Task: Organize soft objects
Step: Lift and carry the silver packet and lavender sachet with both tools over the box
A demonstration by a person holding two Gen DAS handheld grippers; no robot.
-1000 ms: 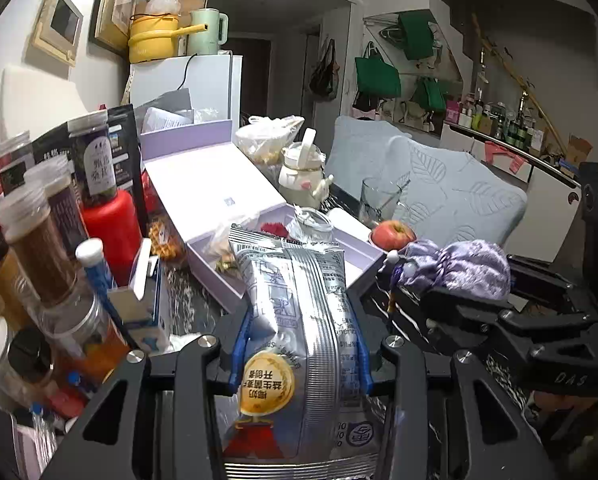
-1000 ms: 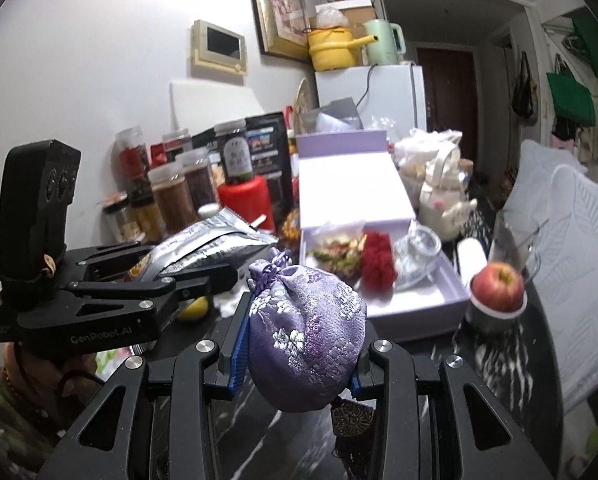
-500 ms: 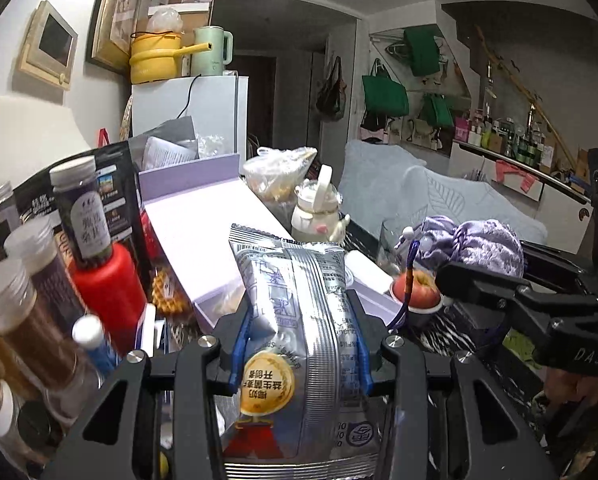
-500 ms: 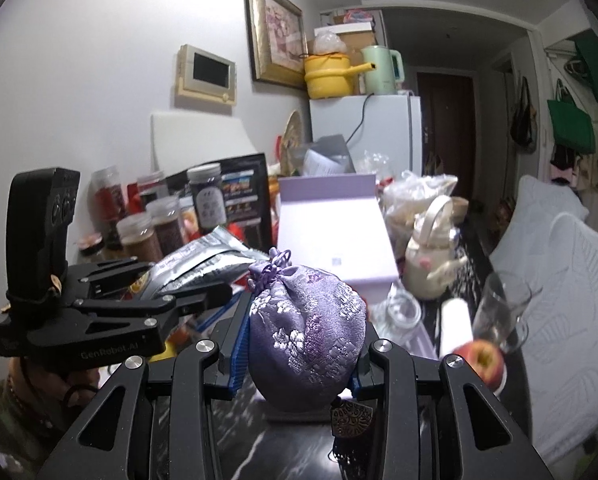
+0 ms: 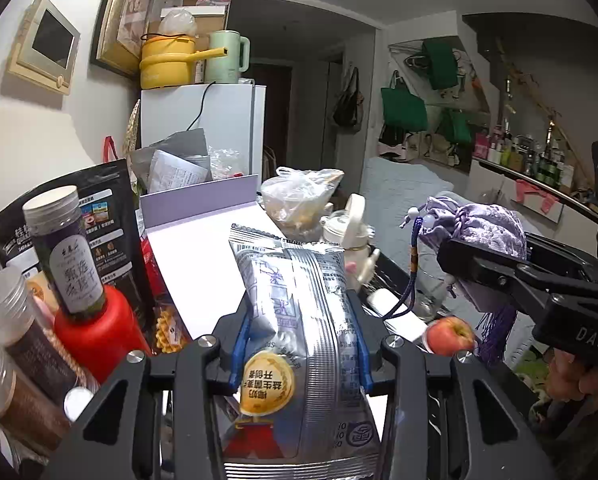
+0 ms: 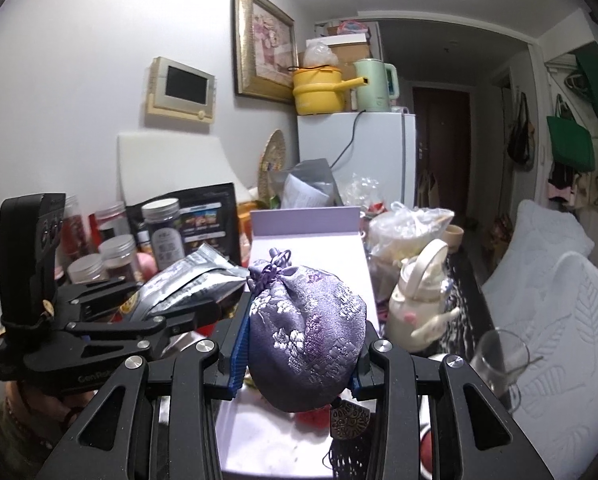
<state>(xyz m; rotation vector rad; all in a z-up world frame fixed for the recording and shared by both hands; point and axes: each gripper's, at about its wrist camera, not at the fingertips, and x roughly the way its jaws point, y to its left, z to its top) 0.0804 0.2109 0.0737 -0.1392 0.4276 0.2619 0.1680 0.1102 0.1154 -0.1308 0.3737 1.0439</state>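
**Above a crowded desk, two tools each hold a soft item**

Above the cluttered desk (image 5: pixel 395 268), both hand-held tools are raised side by side, each gripping something soft.

Left tool (image 5: pixel 299 344): its jaws are closed narrowly on a silver foil pouch (image 5: pixel 299 300). Blue pads (image 5: pixel 241 344) press the pouch from both sides. The pouch stands upright between them, with a round gold label near its lower end. In the right wrist view the same tool (image 6: pixel 203 308) shows at the left, held by a hand (image 6: pixel 39 408), the pouch (image 6: pixel 187 280) sticking out forward.

Right tool (image 6: pixel 299 356): its jaws are clamped tight on a purple brocade bag (image 6: pixel 305 328). The bag's drawstring neck is knotted on top, and a metal charm (image 6: pixel 349 424) hangs below. In the left wrist view this tool (image 5: pixel 499 272) sits at the right with the bag (image 5: pixel 487 228) in its jaws; a beaded cord (image 5: pixel 415 256) dangles from it.

Below and ahead lies an open lilac box (image 6: pixel 299 232), its lid standing upright at the back. Left of it stand spice jars (image 5: pixel 65 248), a red bottle (image 5: pixel 95 332) and a black packet (image 5: pixel 99 200). Right of it are a plastic bag (image 5: pixel 299 200), a cream teapot (image 6: pixel 419 304), a glass (image 6: pixel 499 364) and an apple (image 5: pixel 449 336). Behind stands a white fridge (image 6: pixel 363 152) carrying a yellow pot (image 6: pixel 319 88) and a green kettle (image 6: pixel 375 84).
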